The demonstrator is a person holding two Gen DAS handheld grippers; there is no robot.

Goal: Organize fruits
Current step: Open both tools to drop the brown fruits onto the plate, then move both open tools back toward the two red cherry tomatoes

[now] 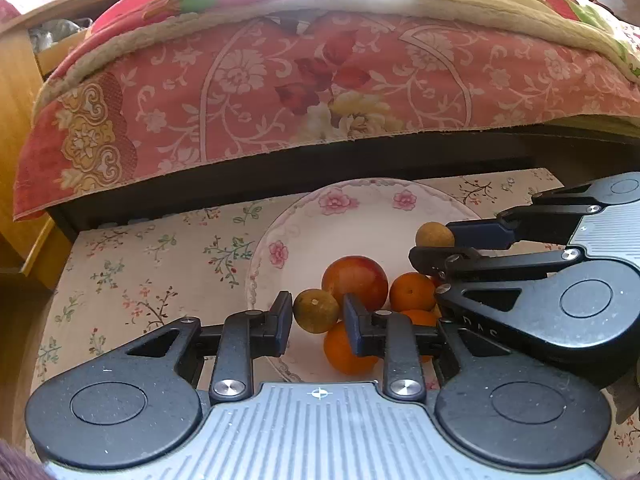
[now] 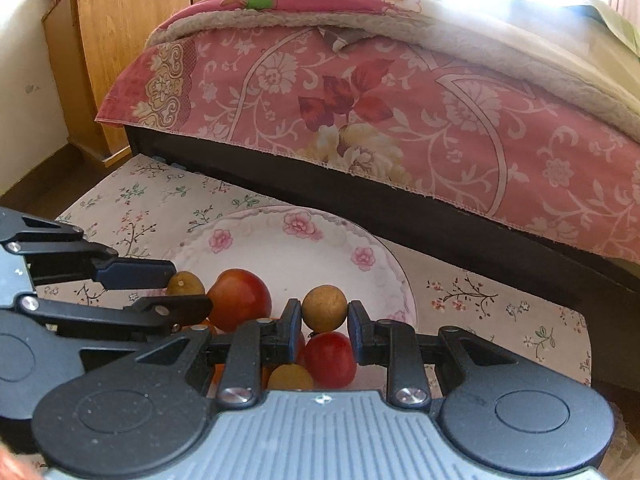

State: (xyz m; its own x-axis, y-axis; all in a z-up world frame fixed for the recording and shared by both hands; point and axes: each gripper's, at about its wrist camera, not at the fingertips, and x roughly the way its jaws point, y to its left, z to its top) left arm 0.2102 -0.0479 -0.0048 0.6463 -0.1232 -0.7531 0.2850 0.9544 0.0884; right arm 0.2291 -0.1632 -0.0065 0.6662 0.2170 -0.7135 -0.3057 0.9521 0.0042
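Left wrist view: your left gripper (image 1: 318,322) has its fingers narrowly set around a greenish-brown fruit (image 1: 316,311), apparently pinching it. Your right gripper (image 2: 324,320) clamps a small tan fruit (image 2: 324,308) between its pads. Both fruits sit over the flowered plate (image 1: 360,216), beside the large red-orange fruit (image 1: 355,282) at 12 o'clock of the left fingers. Oranges (image 1: 412,292) lie at 3 o'clock.

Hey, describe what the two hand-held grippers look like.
Both match. The left hand-held gripper and right hand-held gripper have ribbed grey bodies with a small crosshair mark, matte black linkage arms on round pivot discs, silver screws and dark blue fingertip pads. No cables or sleeves show.
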